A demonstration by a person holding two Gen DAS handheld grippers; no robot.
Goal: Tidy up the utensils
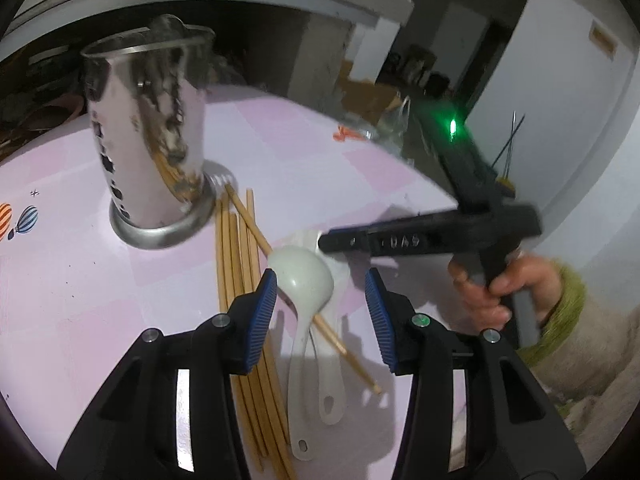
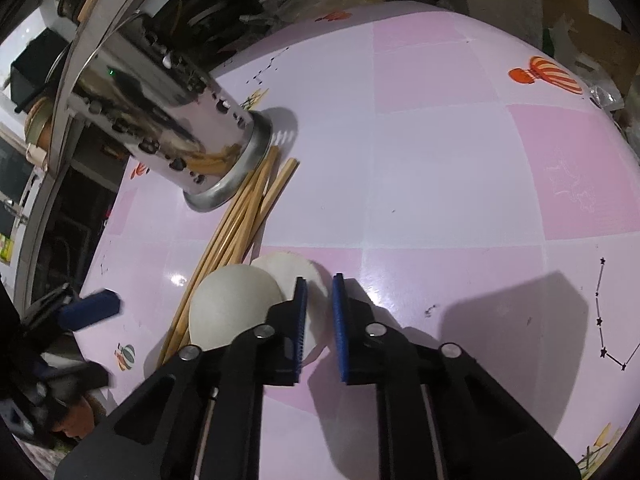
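Two white spoons lie nearest on the pink checked table (image 2: pixel 440 184), overlapping: the upper spoon (image 1: pixel 306 280) rests bowl-up across the lower spoon (image 1: pixel 330 360), handles pointing toward the left wrist camera. The left gripper (image 1: pixel 321 308) hangs over them with its blue-padded jaws apart, nothing pressed between them. From the right wrist view, the right gripper (image 2: pixel 320 320) has its jaws drawn nearly together, a narrow gap left, over the edge of the lower spoon's bowl; whether the pads touch it cannot be told. A hand (image 1: pixel 500 292) in a green-cuffed sleeve (image 1: pixel 560 312) holds that gripper's handle. Just beside the spoons lies a bundle of wooden chopsticks (image 1: pixel 236 264), one stick crossing under the spoons. Their far ends reach the base of an upright perforated steel utensil holder (image 1: pixel 152 140).
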